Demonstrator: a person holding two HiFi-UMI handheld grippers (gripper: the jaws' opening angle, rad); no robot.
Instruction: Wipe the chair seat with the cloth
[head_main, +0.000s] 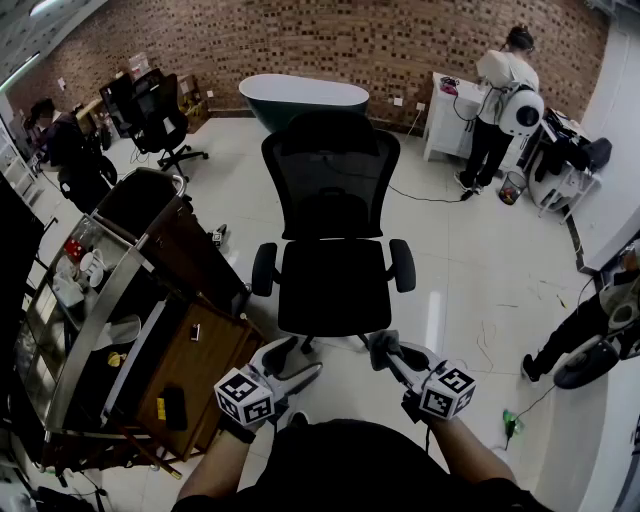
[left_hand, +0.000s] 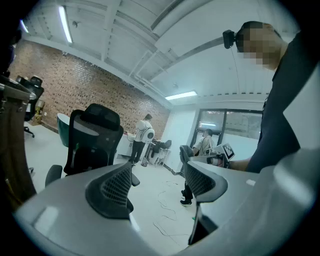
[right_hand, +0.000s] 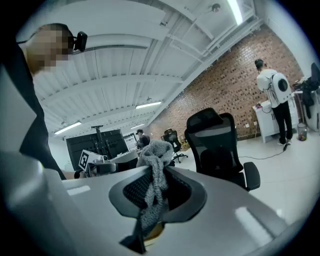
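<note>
- While I look down through the head view, a black office chair (head_main: 335, 240) stands on the pale floor straight ahead of both grippers.
- Its mesh backrest is on the far side and the seat (head_main: 335, 287) is nearer, so the chair faces me, with one armrest at each side.
- My right gripper (head_main: 392, 358) sits low and right of centre, aimed up and left toward the seat's front edge.
- Its jaws are clamped on a grey knitted cloth (head_main: 378, 342), which is bunched at the gripper's tip.
- That bunch lies near the front edge of the seat, not touching it as far as I can see.
- From the right gripper view, the cloth (right_hand: 154, 170) runs lengthwise along the jaws: a rounded wad stands proud of the tips and a narrow strand trails back between the dark pads.
- Beyond the wad in that view I see the chair (right_hand: 217, 150) at the right, shown from the side.
- My left gripper (head_main: 300, 358) is low and left of centre, pointing up and right toward the same front edge.
- Seen from the left gripper view, the left gripper (left_hand: 159, 182) has its jaws spread apart with only floor showing between them.
- Left of the chair stands a metal and wood cart (head_main: 150, 300).
- Against the far brick wall (head_main: 350, 40) is a dark green bathtub (head_main: 305, 95).
</note>
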